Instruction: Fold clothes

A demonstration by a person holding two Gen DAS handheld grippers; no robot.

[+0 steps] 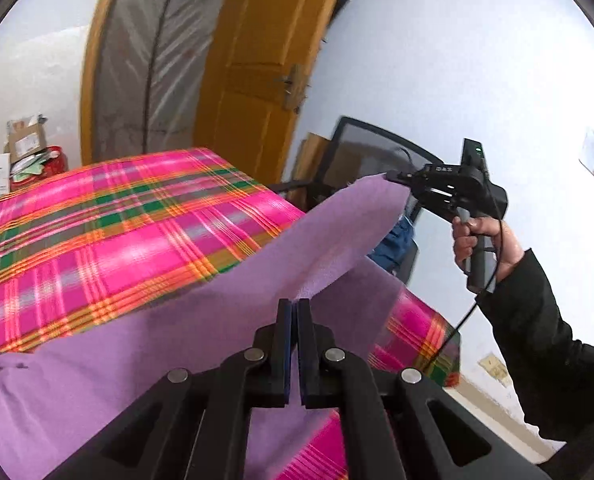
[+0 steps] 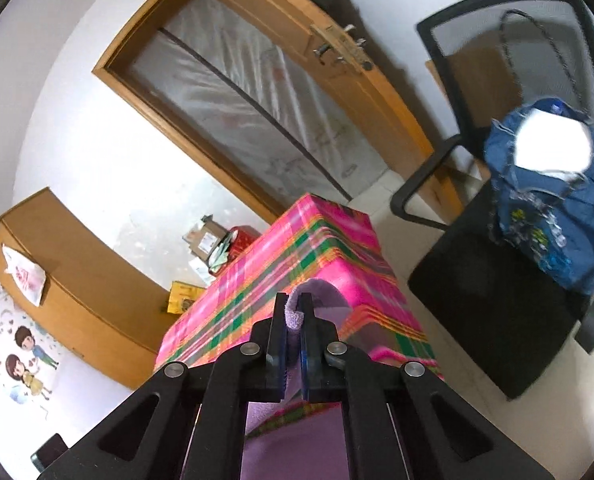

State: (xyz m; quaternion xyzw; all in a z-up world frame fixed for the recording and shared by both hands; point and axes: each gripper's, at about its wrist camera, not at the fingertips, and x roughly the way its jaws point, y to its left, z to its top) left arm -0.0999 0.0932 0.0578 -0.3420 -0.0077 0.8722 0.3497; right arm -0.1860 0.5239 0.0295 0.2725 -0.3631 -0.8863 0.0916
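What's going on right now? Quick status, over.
Left gripper and right gripper both shut on the purple cloth, lifted above the plaid table. Fold not yet made. Nothing in the way.

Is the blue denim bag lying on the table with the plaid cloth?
No, the blue denim bag sits on the black chair, beside the plaid-covered table.

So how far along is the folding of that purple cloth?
Early. Done: both claws have gripped the purple cloth, the left claw on one edge, the right claw on another. In hand: its edge is lifted off the plaid table cover. Left: no finished fold shows yet.
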